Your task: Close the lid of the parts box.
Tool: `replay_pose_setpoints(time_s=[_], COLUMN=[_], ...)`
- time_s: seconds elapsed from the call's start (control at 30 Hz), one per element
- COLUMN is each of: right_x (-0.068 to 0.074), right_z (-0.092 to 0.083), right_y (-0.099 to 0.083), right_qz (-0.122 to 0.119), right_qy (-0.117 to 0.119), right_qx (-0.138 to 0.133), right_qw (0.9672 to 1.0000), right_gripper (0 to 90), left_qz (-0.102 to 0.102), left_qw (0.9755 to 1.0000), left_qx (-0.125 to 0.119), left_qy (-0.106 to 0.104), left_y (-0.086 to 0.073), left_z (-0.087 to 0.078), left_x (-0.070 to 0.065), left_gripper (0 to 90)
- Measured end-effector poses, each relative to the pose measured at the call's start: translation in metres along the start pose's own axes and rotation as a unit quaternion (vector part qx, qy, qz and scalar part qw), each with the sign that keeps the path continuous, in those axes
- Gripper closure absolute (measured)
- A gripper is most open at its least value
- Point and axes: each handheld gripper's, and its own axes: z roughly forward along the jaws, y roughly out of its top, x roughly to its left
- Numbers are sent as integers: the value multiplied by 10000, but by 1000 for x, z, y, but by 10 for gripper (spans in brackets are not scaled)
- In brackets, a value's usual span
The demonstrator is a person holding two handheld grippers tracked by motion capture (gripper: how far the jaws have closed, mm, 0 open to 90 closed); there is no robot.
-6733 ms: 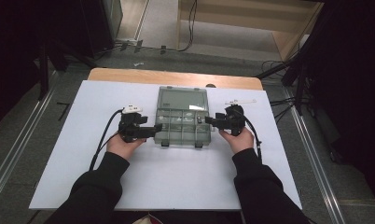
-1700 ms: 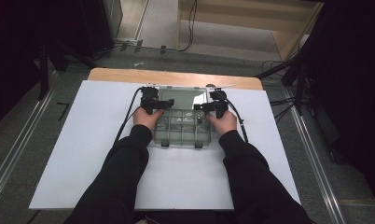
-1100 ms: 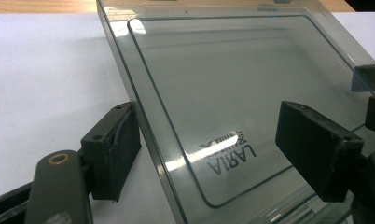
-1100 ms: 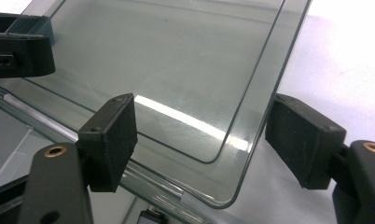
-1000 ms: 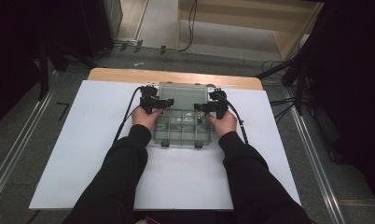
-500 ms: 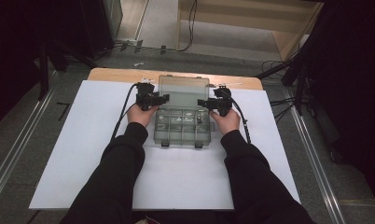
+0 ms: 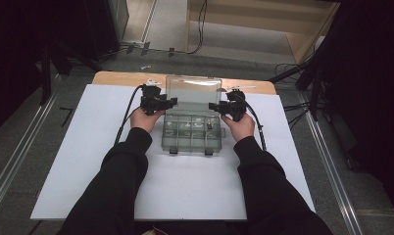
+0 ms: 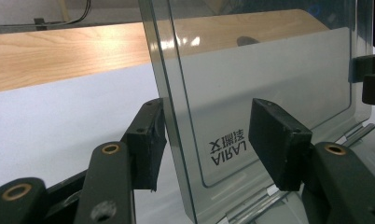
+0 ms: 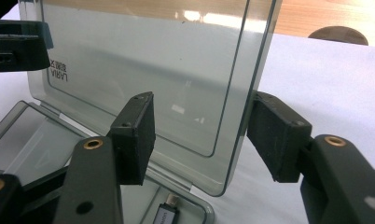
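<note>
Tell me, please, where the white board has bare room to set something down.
The white board is bare left of the left gripper, right of the right gripper to its edge, and in front of the clear box between the sleeves. It is crowded mid-back, where both grippers straddle the raised lid.

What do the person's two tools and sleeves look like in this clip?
Both tools, left tool and right tool, are black, each with two flat jaws ending in thick rectangular black pads and brass-coloured pivot rivets. A black cable trails from each. A small pale plate sits on top of each. The person wears long black sleeves.
</note>
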Motion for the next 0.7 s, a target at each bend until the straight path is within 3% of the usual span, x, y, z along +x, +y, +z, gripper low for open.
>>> replay_pose_setpoints(time_s=[0.7], right_x=[7], right_z=[-15], right_y=[-3], right_qz=[-178], right_qy=[53], right_qx=[-121], right_qw=[9998], right_gripper=[403], left_qz=[189], left_qw=[9994], left_qx=[-216], left_qy=[-166], left_y=[-2], left_z=[-17], left_x=[-6], left_gripper=[481])
